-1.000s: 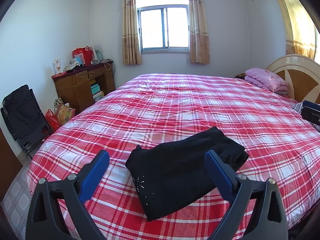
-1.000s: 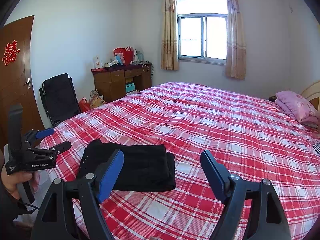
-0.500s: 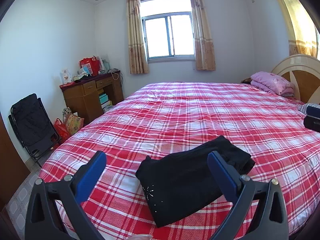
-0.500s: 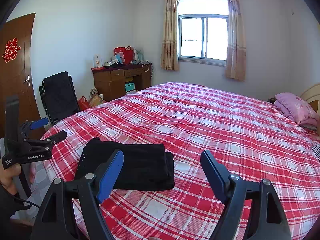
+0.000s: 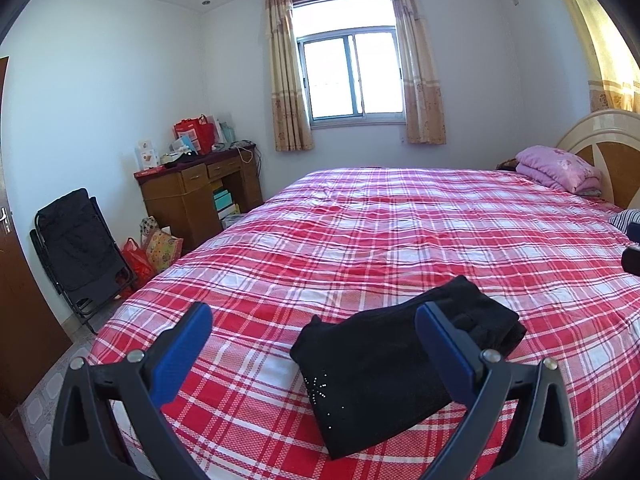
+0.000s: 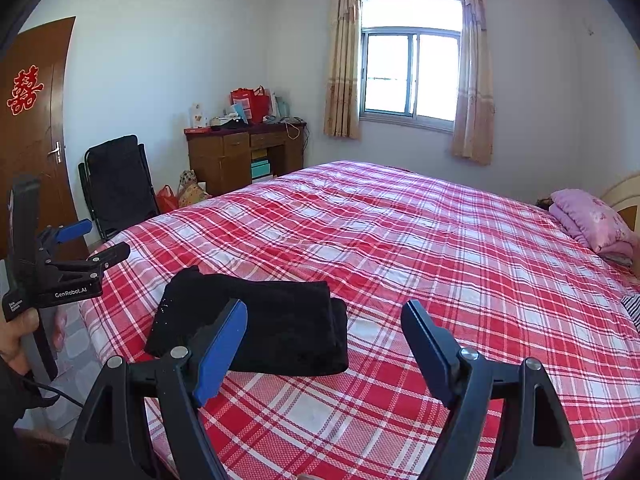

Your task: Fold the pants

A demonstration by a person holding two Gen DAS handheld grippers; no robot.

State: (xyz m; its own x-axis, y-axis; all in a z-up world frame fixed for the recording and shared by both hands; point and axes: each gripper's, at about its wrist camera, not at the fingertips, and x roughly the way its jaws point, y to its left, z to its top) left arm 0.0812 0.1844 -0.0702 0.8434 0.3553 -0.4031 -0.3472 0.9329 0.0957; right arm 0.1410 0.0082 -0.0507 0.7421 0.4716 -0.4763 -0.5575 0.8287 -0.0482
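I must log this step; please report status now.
Left tongs open, empty. Right tongs open, empty. Pants folded on bed, untouched. Nothing in the way.

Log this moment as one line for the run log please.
stage: fold looks done | pants: folded bundle on plaid bed | left gripper: open, empty, above bed | right gripper: open, empty | contact: none

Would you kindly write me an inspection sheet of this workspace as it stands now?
Surface: bed with red plaid cover, lightly wrinkled.
Job's things: black pants folded into a compact bundle near the bed's near edge.
Clutter: folded pink quilt by the headboard.
Grippers: left gripper and right gripper both open, holding nothing.
Cables: black cable below the left hand.
Surroundings: cluttered wooden desk, folded black chair, curtained window, door.
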